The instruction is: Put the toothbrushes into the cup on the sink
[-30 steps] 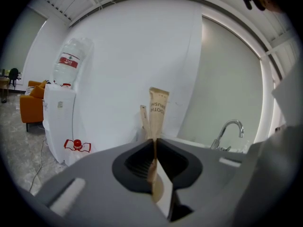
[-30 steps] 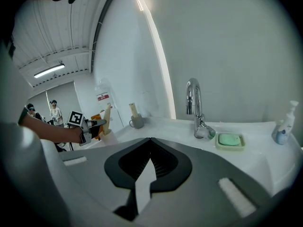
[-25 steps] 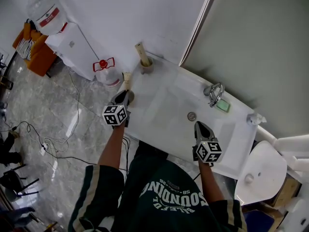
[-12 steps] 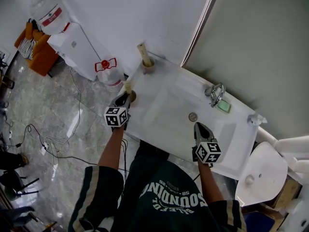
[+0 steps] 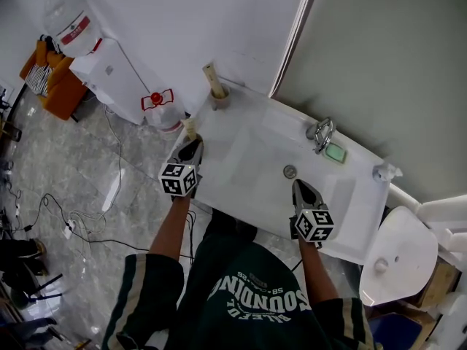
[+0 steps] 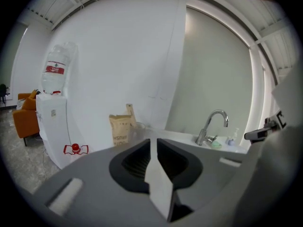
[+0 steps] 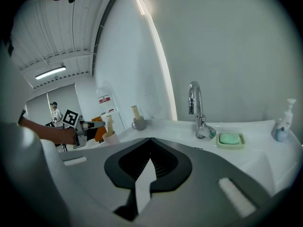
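Sink (image 5: pixel 248 152): lying crosswise in front of the person, with the faucet (image 5: pixel 321 133) rising from its back rim.
Left gripper (image 5: pixel 193 146): hovering over the sink's front left corner and pointing toward the back wall. In its own view the jaws are pressing together with nothing between them.
Right gripper (image 5: pixel 300 188): hanging at the front rim near the basin's middle, jaws likewise closed on nothing, well apart from both cups.
Grey cup (image 5: pixel 220 98): standing on the rim at the back left corner.
White cup (image 7: pixel 111 137): sitting at the front left corner, just beside the left gripper's tips.
Far toothbrush (image 5: pixel 210 74): standing boxed in the grey cup, leaning slightly.
Near toothbrush (image 5: pixel 190 126): standing upright in the white cup, long axis vertical. Its kraft box is showing just ahead and a little left of the left gripper's jaws; contact cannot be told.
Nearer gripper: the left one by far. Both brushes appear to be resting in cups already, so little seems left to do. If the near brush is meant for the grey cup, the left jaws would need to part, close around the box from the side and lift straight up.
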Demonstrator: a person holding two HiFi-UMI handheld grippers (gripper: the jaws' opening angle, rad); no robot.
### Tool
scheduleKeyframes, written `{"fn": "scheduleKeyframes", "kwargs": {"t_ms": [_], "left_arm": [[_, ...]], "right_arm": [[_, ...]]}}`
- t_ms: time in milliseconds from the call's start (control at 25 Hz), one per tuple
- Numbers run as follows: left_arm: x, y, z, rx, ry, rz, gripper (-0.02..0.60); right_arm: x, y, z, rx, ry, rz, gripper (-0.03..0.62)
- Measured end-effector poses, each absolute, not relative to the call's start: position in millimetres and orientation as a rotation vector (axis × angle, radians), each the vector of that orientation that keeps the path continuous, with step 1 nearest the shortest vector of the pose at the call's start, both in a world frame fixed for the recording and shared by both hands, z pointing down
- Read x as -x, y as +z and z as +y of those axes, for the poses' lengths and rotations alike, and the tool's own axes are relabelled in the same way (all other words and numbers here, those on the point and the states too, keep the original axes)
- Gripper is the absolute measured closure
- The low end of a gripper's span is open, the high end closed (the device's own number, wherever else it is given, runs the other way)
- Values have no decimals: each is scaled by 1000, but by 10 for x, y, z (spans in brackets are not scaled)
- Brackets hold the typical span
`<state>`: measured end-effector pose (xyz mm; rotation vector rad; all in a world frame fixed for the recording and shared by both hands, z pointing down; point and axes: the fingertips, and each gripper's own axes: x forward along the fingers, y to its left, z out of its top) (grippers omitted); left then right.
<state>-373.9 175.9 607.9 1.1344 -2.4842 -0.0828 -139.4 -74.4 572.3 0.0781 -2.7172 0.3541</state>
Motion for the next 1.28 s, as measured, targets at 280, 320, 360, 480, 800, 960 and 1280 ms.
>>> {"fn": "scheduleKeyframes", "kwargs": {"t_ms": [280,320,360,480,800,960,1280], "left_arm": [[3393,5883,1219,-1316,-61,-2415,524],[3341,5869,1141,-1340,-47,-2403,529],[3288,5855,1063,-1363,-34,-2390,531],[3131,5799,830,-1434,5,-2362,531],[2776,5501,256,-1613,70,-2302,531],[2620,5336,34,-1690,85,-2285,531],[2379,5237,-204,-1787,165,-2268,531]], "right_arm": [[1289,5585,-889,-143,351,-2759,592],[1267,5562,-916,-153,351,-2765,592],[1244,5540,-944,-163,352,-2771,592],[1180,5481,-1024,-187,352,-2789,591],[1061,5262,-1251,-262,322,-2843,591],[997,5192,-1343,-292,310,-2863,591],[895,5146,-1427,-321,294,-2880,592]]}}
